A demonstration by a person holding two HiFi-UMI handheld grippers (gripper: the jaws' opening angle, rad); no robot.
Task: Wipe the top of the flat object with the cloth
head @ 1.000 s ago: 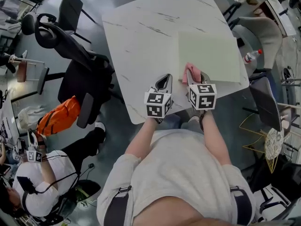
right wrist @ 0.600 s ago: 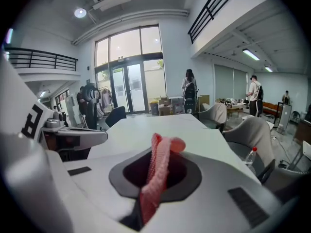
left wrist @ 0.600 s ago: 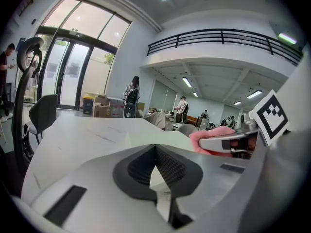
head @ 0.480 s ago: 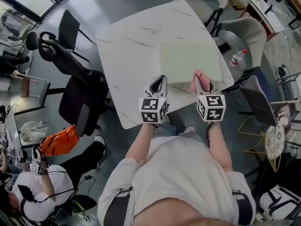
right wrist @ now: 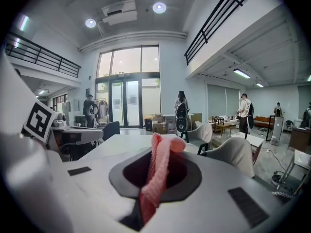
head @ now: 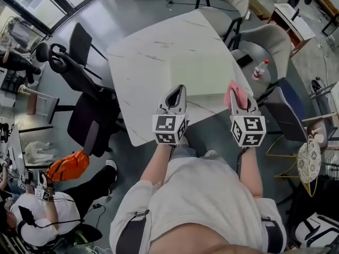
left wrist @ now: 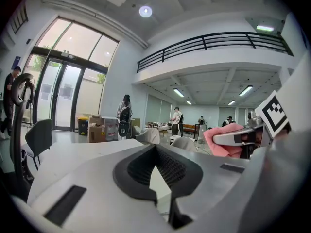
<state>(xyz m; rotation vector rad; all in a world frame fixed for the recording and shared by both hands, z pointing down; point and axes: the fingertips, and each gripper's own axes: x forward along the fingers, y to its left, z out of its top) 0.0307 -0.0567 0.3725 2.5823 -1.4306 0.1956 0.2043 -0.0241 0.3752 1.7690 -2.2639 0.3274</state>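
Shifted right since earlier, the pink cloth [head: 237, 95] is at the pale green mat's [head: 204, 70] near right corner, pinched in the right gripper [head: 234, 88]. Only the right gripper view shows its knitted weave. The left gripper [head: 178, 90], clenched and empty, hovers at the mat's near edge.

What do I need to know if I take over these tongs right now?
Left tongs: shut and empty, above the near edge of the table.
Right tongs: shut on the pink cloth, held by the near right corner of the mat, apparently not pressing on it.
The pale green mat lies flat on the white table.
Done: the cloth is in the tongs. The pictures do not show how much of the mat has been wiped.
Left: lower the cloth onto the mat and wipe across its top.
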